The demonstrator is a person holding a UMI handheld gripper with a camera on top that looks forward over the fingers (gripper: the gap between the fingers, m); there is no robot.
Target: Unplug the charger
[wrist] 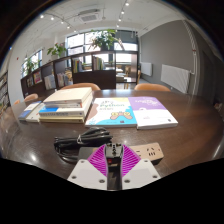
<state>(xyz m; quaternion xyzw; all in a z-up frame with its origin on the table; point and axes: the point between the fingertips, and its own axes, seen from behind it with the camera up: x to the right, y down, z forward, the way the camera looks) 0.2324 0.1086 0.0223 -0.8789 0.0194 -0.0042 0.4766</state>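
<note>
gripper [117,157] fingers closed by charger [113,149] in power strip [148,152]

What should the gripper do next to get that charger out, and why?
Probably ease forward a little. The gripper is open, and the black charger plugged into the power strip sits just ahead of its fingers, not yet between them. Nothing is gripped, so it likely needs to straddle the charger before closing and pulling.

Tool [114,163] low, level, pointing forward; magenta pads [100,160] converge, fingers nearly closed, narrow gap between tips.
</note>
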